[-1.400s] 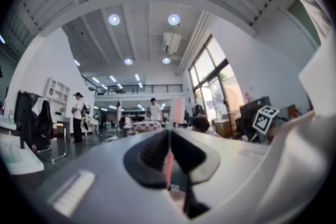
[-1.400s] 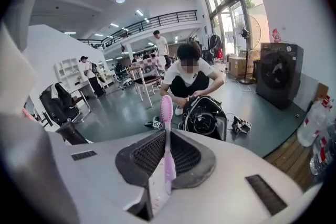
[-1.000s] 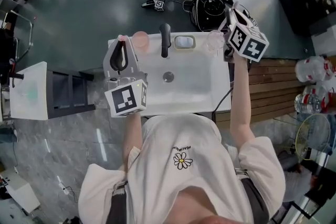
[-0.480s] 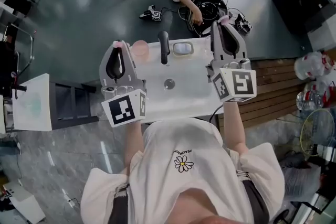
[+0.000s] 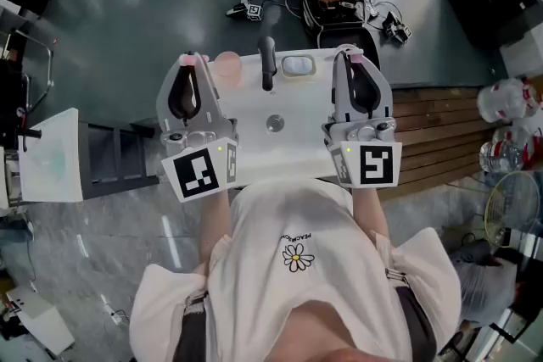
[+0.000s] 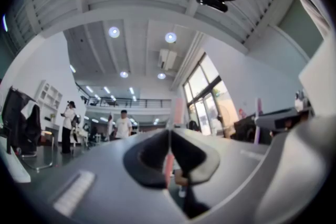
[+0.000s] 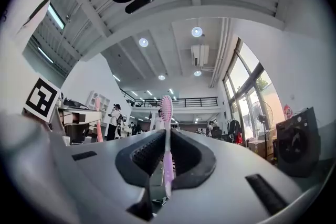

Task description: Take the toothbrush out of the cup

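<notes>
1. The white basin counter (image 5: pixel 293 102) fills the middle of the head view, with a black tap (image 5: pixel 267 62) at its top edge
2. The right gripper (image 5: pixel 355 55) stands over the right side of the basin, pointing up. Its fingers are clamped on a lilac-pink plastic toothbrush (image 7: pixel 166 113), bristle head upward
3. The left gripper (image 5: pixel 193 60) stands over the left side of the basin, also pointing up. Its fingers are pressed nearly together on a thin pink toothbrush handle (image 6: pixel 167 164)
4. A round pale pink cup (image 5: pixel 226 64) sits at the upper left of the counter, just beside the left gripper and apart from both brushes
5. Step in hand: the lilac-pink plastic toothbrush is held in the air, free of any cup, so the lift-out looks done. The next move probably calls for keeping the grip firm and carrying the brush down to a bare part of the counter before letting go
6. A second ago the right gripper was tilted at the upper right corner of the counter, by a clear cup. It has since drawn back level with the left gripper, which has barely shifted, and the clear cup no longer shows
</notes>
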